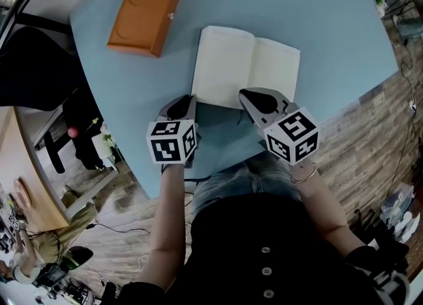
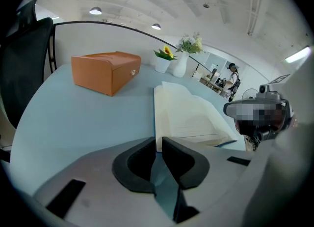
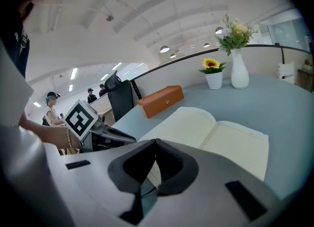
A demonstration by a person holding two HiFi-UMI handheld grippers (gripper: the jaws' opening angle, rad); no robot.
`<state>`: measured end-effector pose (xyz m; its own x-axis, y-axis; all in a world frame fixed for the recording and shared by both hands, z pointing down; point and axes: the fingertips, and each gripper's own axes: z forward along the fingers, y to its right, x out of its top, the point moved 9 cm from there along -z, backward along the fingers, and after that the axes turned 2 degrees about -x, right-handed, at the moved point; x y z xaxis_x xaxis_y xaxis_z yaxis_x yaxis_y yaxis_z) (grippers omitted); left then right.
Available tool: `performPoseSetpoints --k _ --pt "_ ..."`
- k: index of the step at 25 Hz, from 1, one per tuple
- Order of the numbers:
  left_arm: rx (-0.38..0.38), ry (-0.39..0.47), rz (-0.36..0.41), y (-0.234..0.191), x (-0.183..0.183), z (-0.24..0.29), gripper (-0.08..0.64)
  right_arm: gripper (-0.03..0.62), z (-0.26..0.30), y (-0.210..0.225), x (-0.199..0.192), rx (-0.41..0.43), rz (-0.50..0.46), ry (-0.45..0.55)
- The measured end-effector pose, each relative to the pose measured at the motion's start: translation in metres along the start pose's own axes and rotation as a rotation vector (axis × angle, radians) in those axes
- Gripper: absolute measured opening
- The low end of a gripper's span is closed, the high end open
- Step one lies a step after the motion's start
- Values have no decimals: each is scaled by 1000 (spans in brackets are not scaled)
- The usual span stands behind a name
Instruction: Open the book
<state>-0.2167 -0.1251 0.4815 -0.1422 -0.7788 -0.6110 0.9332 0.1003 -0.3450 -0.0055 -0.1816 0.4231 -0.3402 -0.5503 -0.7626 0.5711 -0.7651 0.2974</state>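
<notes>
The book (image 1: 246, 66) lies open and flat on the blue table (image 1: 330, 26), on the half nearer the person. Two blank cream pages face up and the fold runs away from the body. The opening itself looks done, so I judge the step in hand to be letting the pages settle and drawing the tools off. The right gripper (image 1: 251, 97) hangs over the book's near edge close to the fold. Its jaws are brought together at the tips with nothing between them, and I cannot tell whether they touch the paper. The left gripper (image 1: 178, 107) sits just off the book's near left corner over bare table. Its jaws are all but closed, with only a thin slit showing tabletop, and they hold nothing. To finish well, press lightly beside the fold only if a leaf wants to spring up. Then lift straight up and back towards the body rather than dragging across the paper, which could crease a page or slide the book. The left tips should clear the corner without catching it. An orange box (image 1: 145, 13) stands at the table's far left, well apart from the book. A white vase (image 3: 239, 71) and a small flower pot (image 3: 212, 78) stand by the far rim, out of the way.
</notes>
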Motion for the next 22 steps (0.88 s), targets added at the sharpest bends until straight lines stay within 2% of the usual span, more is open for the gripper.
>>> performPoseSetpoints --k 4,11,22 --pt "23 8 6 1 0 -5 28 2 -4 1 0 -12 1 8" --pt "28 108 0 8 16 -22 28 2 -17 4 2 -43 4 39" --pt "-123 228 54 45 42 -44 26 2 -46 2 9 -89 -6 116"
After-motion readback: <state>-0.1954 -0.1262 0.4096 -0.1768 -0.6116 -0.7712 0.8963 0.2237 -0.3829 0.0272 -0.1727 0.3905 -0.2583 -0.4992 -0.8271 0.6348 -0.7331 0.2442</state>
